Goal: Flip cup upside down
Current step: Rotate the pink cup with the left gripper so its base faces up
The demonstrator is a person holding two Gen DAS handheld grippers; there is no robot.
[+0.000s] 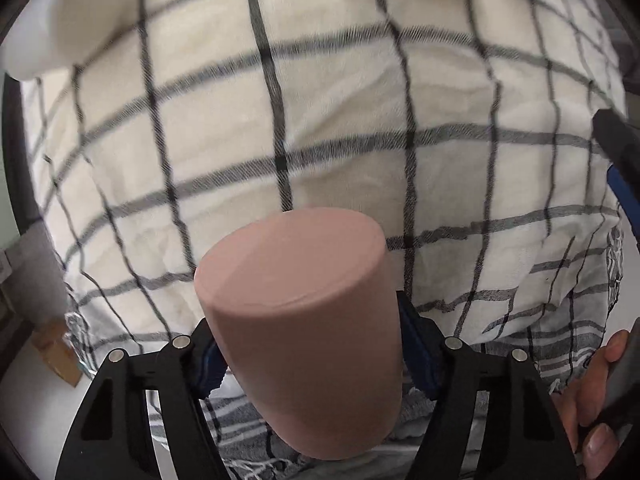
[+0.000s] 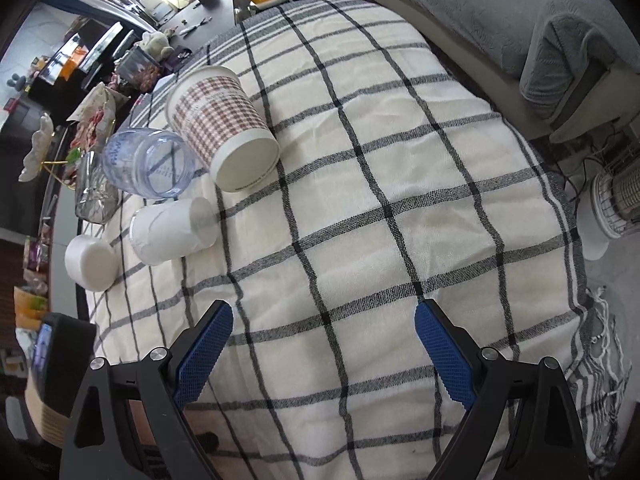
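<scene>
From the left wrist, the left tongs (image 1: 316,354) pinch a pink cup (image 1: 304,320) between their blue pads, its flat closed base facing away toward twelve o'clock, long axis running along the fingers, above the checked cloth (image 1: 320,120). From the right wrist, the right tongs (image 2: 324,354) stand spread, holding nothing, over the cloth-covered surface (image 2: 380,200); a patterned paper cup (image 2: 224,128) lies on its side at ten o'clock.

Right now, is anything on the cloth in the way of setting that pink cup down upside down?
Nothing visible is. The pink cup is clamped in the left gripper, closed base facing away from the camera, and the checked tablecloth beyond it is bare. The white cups lie off at the far edge.
</scene>
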